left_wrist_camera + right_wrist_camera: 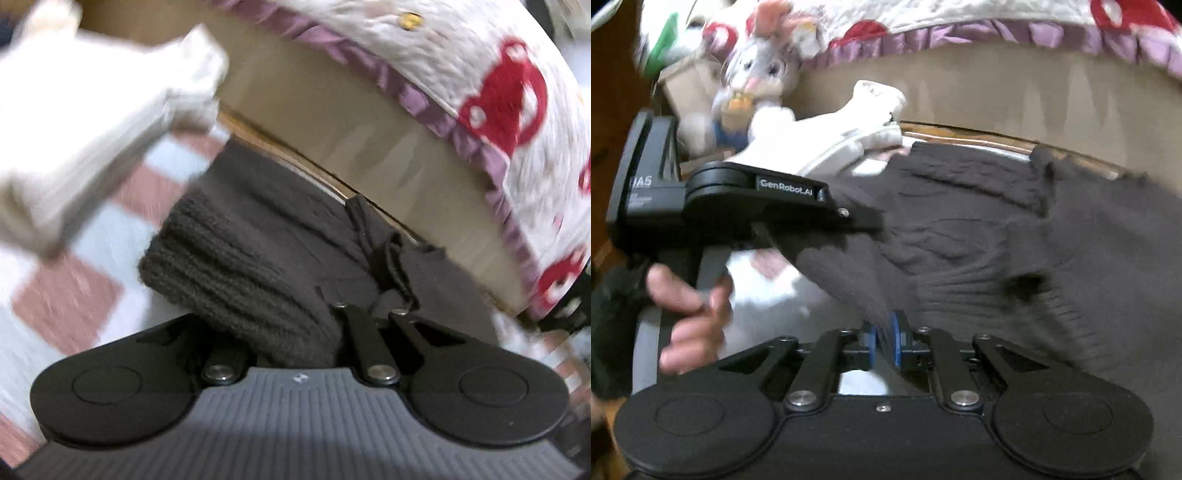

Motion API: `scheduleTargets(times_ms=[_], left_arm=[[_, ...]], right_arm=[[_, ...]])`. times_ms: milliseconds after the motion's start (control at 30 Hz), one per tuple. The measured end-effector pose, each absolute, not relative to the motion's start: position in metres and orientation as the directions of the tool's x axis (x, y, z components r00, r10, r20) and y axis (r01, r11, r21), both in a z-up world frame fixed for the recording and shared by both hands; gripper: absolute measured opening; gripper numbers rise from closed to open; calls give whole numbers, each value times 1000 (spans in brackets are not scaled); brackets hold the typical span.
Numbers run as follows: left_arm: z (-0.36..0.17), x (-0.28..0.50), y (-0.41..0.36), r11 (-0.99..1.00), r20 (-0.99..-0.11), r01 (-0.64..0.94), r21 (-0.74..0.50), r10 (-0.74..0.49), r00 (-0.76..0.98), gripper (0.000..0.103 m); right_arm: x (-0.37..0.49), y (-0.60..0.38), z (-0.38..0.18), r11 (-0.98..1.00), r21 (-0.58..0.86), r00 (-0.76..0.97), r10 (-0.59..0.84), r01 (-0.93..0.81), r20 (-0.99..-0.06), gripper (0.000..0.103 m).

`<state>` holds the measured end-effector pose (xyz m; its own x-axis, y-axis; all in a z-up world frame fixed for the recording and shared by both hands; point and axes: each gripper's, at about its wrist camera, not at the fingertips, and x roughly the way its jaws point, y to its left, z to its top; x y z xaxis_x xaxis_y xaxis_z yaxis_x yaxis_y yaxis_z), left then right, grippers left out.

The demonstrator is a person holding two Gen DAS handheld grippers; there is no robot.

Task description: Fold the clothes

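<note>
Brown sweater (pixel 979 229) bunched on checked blanket (pixel 66 295) beside bed base. Left gripper (pixel 849 218) jaws clamped on sweater edge; right gripper (pixel 884 343) jaws narrow, knit hem between blue pads.

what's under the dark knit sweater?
Under the dark knit sweater: a pink-and-white checked cloth, showing only at the sweater's left edge. Behind it, a tan panel. What lies beneath the sweater's middle is covered.
</note>
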<state>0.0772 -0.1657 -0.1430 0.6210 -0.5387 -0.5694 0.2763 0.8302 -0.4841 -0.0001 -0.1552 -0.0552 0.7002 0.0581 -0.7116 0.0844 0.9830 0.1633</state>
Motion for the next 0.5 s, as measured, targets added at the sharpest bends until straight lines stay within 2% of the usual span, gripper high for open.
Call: scheduleTargets(times_ms=[33, 67, 100, 167, 233, 333, 500], left_arm=[[-140, 78, -168, 834, -572, 282, -474, -535, 622, 8], [-137, 79, -170, 840, -576, 286, -462, -529, 623, 8], [-134, 80, -173, 849, -582, 289, -443, -518, 628, 8], [-128, 81, -181, 866, -588, 296, -403, -493, 641, 8], [-119, 82, -196, 861, -571, 333, -384, -505, 647, 8], [-99, 80, -227, 845, -535, 422, -329, -534, 654, 7], [-54, 64, -318, 711, -472, 665, -228, -678, 564, 7]], right_arm=[[-12, -169, -44, 982, 154, 701, 34, 108, -712, 41], [-26, -189, -33, 974, 170, 707, 15, 150, -707, 58], [-40, -213, -24, 959, 204, 712, 1, 199, -702, 61], [-68, -268, -15, 912, 276, 699, -16, 304, -715, 62], [-92, -314, -19, 870, 260, 661, -96, 419, -744, 62], [-121, -362, -35, 799, 288, 659, -172, 528, -732, 63], [-130, -392, -78, 669, 463, 695, -113, 581, -710, 62]])
